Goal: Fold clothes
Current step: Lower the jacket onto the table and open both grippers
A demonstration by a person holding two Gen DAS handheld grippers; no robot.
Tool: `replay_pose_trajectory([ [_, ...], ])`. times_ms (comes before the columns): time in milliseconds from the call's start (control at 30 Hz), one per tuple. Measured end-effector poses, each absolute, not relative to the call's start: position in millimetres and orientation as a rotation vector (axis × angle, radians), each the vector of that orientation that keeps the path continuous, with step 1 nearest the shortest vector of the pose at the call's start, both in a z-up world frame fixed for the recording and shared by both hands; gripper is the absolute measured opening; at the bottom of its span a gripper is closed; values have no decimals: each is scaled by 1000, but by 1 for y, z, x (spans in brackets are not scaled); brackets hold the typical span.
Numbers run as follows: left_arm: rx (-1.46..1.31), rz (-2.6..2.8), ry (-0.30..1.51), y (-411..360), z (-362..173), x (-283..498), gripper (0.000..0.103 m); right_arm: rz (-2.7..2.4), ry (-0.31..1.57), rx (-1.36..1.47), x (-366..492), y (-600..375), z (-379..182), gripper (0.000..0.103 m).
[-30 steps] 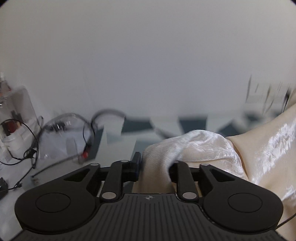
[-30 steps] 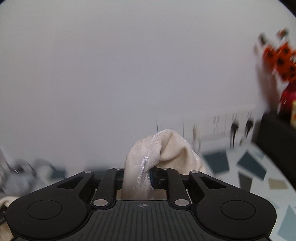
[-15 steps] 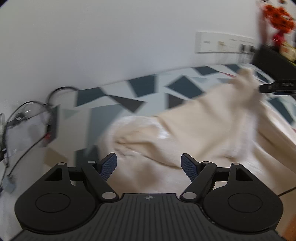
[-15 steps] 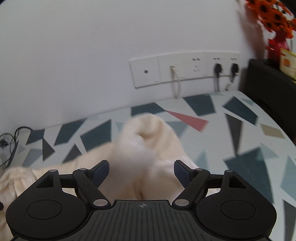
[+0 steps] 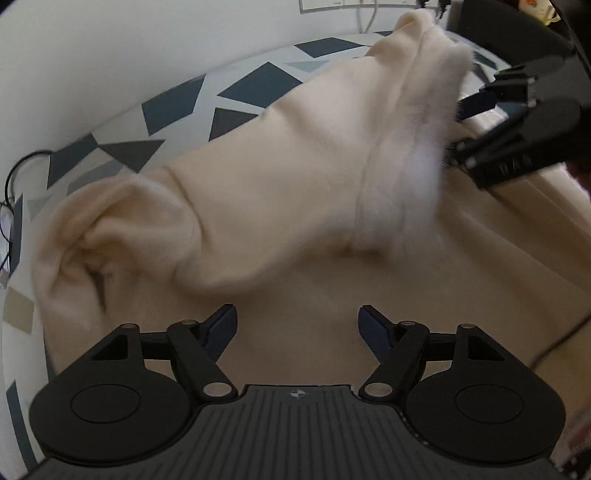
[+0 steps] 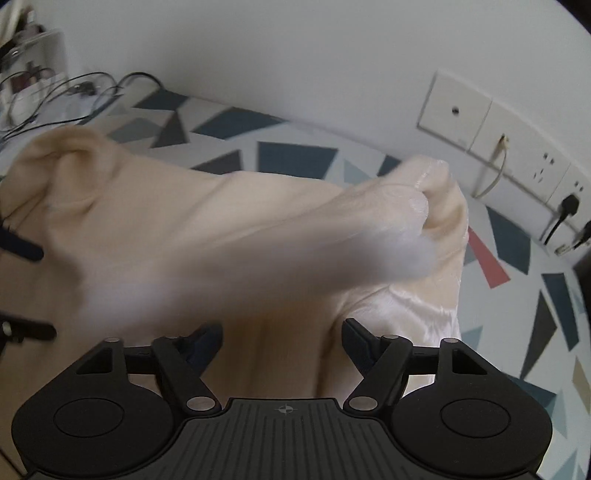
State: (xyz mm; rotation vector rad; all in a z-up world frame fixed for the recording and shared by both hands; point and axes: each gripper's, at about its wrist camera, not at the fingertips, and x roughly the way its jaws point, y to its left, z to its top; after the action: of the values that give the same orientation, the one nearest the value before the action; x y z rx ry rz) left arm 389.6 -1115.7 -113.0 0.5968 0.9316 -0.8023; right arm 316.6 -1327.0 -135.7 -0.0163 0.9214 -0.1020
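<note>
A cream velvety garment (image 5: 295,192) lies loosely heaped on the patterned table, its upper layer blurred. It also shows in the right wrist view (image 6: 192,236). My left gripper (image 5: 298,328) is open and empty just above the cloth's near part. My right gripper (image 6: 282,338) is open and empty over the cloth too. The right gripper also shows at the right edge of the left wrist view (image 5: 458,129), close beside the raised fold. The left gripper's fingertips (image 6: 22,251) show at the left edge of the right wrist view.
The table (image 6: 295,158) has a white top with dark triangles. Wall sockets with plugs (image 6: 554,184) are at the back right. Cables and a white box (image 6: 55,88) sit at the back left. A black object (image 5: 509,33) stands at the far right.
Both grippers held bunched cloth up high a second ago. They opened, the cloth dropped onto the table, and both grippers now tilt down over it.
</note>
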Motion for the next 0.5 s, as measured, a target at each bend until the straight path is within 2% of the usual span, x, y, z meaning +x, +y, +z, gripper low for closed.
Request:
replay_pose_trajectory([
  [167, 589, -672, 775, -1150, -91, 443, 66, -70, 848, 72, 366, -1373, -116, 60],
  [200, 569, -618, 719, -1155, -82, 459, 66, -78, 796, 87, 377, -1383, -108, 60],
  [267, 506, -451, 623, -1160, -59, 494, 67, -140, 657, 148, 395, -1403, -90, 64],
  [300, 466, -380, 609, -1160, -48, 511, 68, -175, 602, 188, 401, -1413, -82, 67],
  [367, 383, -366, 661, -1154, -30, 535, 69, -199, 577, 287, 405, -1431, -72, 67],
  [400, 378, -380, 667, -1149, -26, 534, 71, -201, 573, 322, 403, -1437, -69, 67],
  [467, 399, -400, 652, -1137, -19, 526, 87, -202, 575, 342, 389, -1442, -70, 69],
  [500, 414, -410, 662, -1130, -20, 520, 90, -206, 591, 328, 381, -1442, -73, 69],
])
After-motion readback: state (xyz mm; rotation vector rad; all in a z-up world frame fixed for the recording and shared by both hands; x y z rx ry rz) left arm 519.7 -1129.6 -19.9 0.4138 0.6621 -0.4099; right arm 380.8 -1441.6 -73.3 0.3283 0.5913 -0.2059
